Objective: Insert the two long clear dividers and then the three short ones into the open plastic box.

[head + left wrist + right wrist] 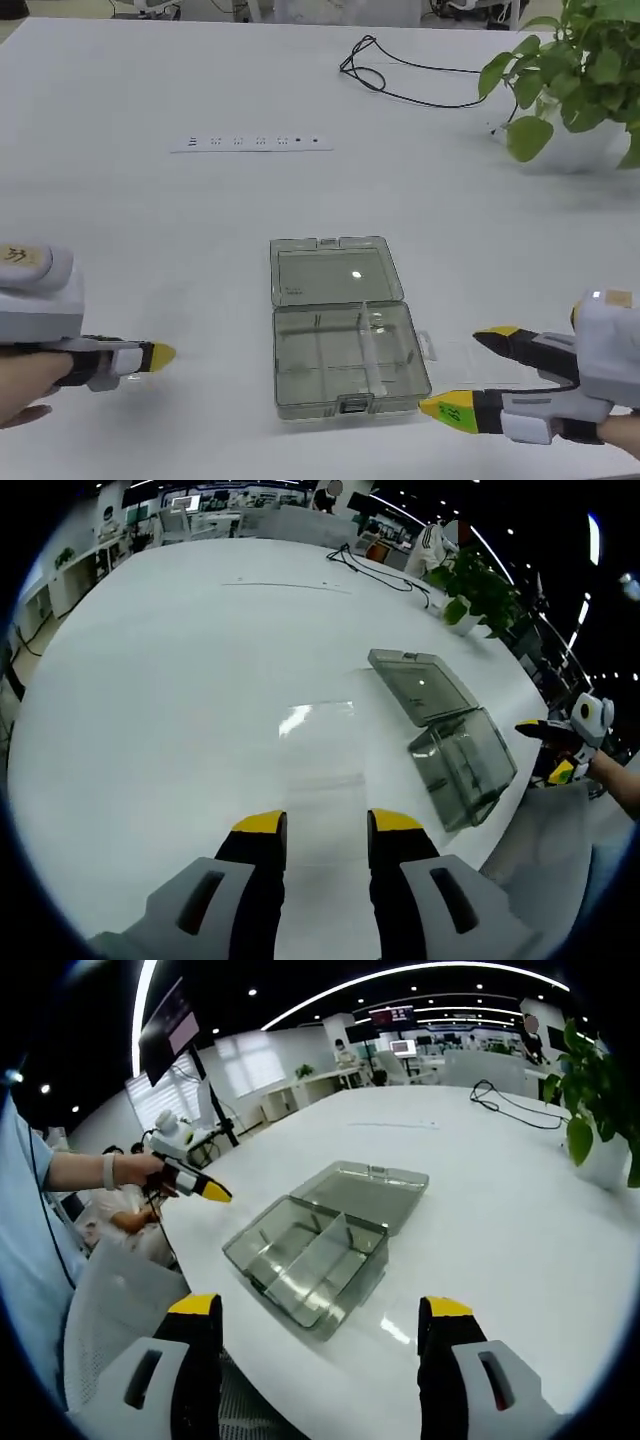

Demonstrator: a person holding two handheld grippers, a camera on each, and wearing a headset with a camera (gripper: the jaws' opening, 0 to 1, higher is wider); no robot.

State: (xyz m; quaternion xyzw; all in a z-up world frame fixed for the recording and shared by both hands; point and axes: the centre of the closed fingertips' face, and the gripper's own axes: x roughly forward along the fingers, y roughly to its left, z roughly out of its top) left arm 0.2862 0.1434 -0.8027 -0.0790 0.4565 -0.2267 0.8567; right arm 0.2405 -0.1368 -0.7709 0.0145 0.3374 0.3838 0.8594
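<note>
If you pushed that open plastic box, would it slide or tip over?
Probably slides easily: the box looks thin-walled and light, on a smooth table. Tipping seems unlikely; it sits low, lid lying flat behind.

Open table point(150, 230) all round the box point(345, 345)
Plant point(585, 75), cable point(400, 80) and power strip point(250, 142) stand well behind it; something clear, perhaps a divider point(427, 348), lies just beside its right wall.

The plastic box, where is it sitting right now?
In the head view the open plastic box lies on the white table, between the left gripper and the right gripper, with its lid flat on the far side.
</note>
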